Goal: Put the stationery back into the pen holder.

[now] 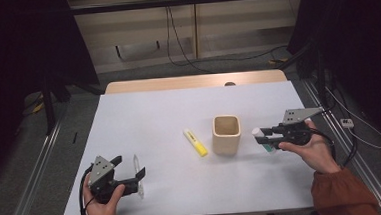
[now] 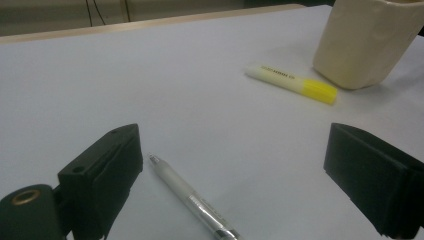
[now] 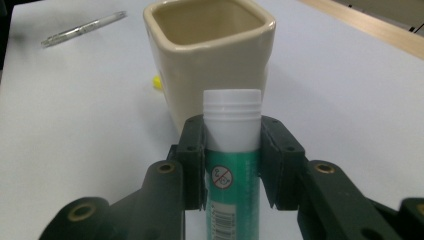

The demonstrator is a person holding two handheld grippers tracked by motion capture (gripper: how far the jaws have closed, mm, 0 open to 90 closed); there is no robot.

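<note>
— Right gripper (image 3: pixel 232 165) first: what has it got?

— Its jaws are closed tight on a glue stick (image 3: pixel 231 150), a green tube with a white cap. I'm pinching it at the top of the green tube, just below the cap, so the cap sticks out past the pads. From the high view, my right hand (image 1: pixel 308 148) holds it just beside the cream cup (image 1: pixel 226 134), off to the cup's right and not touching it. The stick points at the cup's side.

— And your other hand?

— My left gripper (image 2: pixel 230 185) is spread wide and grips nothing. A clear pen (image 2: pixel 192 200) lies flat on the white table (image 1: pixel 154 114) between the two jaws, close to one of them, though I can't tell whether it touches the pad.

— Anything else near the cup?

— A yellow highlighter (image 1: pixel 195 142) lies on the table just to the cup's left, apart from it. The cup stands upright near the middle of the table, and what I can see of its inside is bare.
</note>
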